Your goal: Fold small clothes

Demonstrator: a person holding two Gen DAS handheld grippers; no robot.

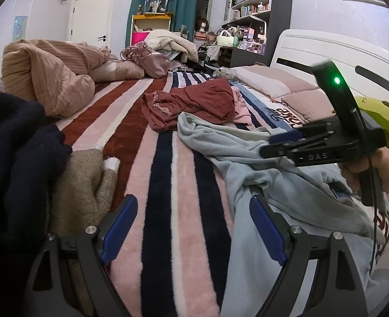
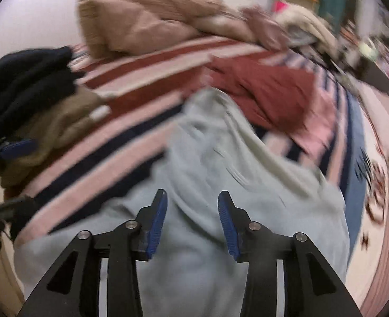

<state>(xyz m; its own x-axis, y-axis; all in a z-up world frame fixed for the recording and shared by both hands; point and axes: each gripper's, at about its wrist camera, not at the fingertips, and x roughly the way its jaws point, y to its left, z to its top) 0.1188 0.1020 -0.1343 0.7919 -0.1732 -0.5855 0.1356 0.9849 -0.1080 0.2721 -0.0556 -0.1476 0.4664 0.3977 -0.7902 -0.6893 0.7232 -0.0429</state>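
Crumpled pale-blue fleece garment [image 2: 221, 158] at frame centre on plush striped blanket [image 1: 168, 185], right gripper [image 2: 191, 211] jaws part-open above a soft fold, nothing gripped, left gripper [image 1: 191, 227] spread wide, empty, rumpled maroon knit garment [image 1: 194, 100] beyond.

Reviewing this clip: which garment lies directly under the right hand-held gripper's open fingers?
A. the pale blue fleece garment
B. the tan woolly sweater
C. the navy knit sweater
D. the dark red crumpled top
A: in the right wrist view the right hand-held gripper hangs with its blue pads apart above the pale blue fleece garment, gripping nothing.
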